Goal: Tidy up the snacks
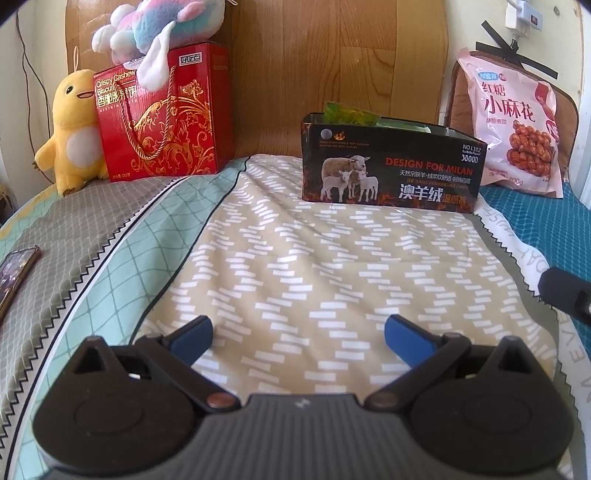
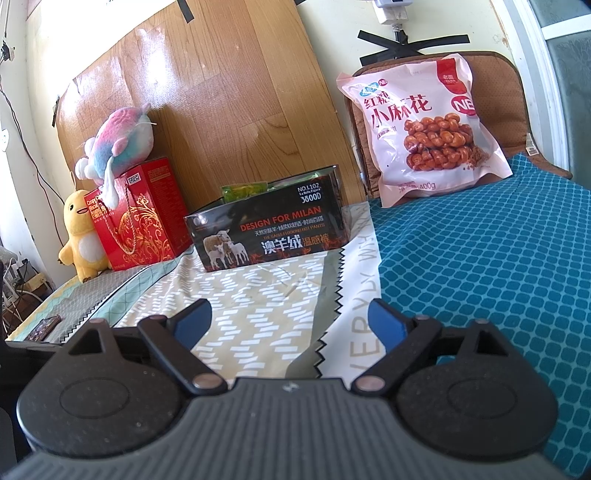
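- Left gripper (image 1: 299, 330): blue pads spread wide apart, nothing btwn them, only bedspread showing in the gap. Held low over the bed, aimed at the black box, prob. ready for a pick.
- Right gripper (image 2: 291, 319): fingers also well apart, empty. Points toward the box & the pink bag; its dark edge peeks in at right of the left-wrist view, so the two sit side by side.
- Black open-top box (image 1: 391, 170) w/ sheep print, "DESIGN FOR MILAN": stands upright on the bedspread, well ahead of both grippers. Green snack packets (image 1: 349, 112) poke above its rim, so it looks like the collecting bin.
- Pink bag of twisted dough snacks (image 2: 428, 125): leans upright against a brown seat cushion (image 2: 495, 85), right of the box, apart from it. Judgement: likely the next thing to sort; it's big vs. the box opening, may not fit.
- Red cashew biscuit gift box (image 1: 162, 114), rope handle, far left by the headboard; pastel plush (image 1: 159, 26) on top, yellow duck plush (image 1: 75, 129) just beside.
- Surface: beige dash-pattern bedspread (image 1: 295, 258), soft, wrinkled; teal blanket (image 2: 480, 258) on right. Things may tip on it.
- Phone (image 1: 16, 269) lies at left edge.
- Room: wooden headboard (image 1: 314, 55), pale wall w/ black tape, strong sunlight.
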A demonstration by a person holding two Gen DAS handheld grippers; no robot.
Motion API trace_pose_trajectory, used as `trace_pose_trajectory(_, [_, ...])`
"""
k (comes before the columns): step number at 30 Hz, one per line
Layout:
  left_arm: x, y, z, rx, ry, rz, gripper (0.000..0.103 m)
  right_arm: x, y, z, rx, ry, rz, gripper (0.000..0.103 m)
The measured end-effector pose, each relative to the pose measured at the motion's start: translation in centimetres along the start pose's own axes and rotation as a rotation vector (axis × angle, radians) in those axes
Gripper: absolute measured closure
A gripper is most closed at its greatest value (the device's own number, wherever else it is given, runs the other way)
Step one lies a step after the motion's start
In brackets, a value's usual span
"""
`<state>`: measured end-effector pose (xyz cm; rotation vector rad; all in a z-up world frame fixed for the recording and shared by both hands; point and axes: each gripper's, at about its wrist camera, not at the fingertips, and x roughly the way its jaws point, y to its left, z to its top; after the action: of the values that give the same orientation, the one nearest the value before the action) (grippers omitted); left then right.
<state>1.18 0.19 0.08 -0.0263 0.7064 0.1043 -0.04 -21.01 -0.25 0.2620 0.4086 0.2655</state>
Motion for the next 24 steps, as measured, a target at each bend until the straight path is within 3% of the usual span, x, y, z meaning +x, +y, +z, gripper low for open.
trace_pose_trajectory(24, [0.14,-0.18,-0.08,-0.005,0.015,0.009,0.0,0.2,0.03,-0.14,0.0,0.002,-0.001,0.01])
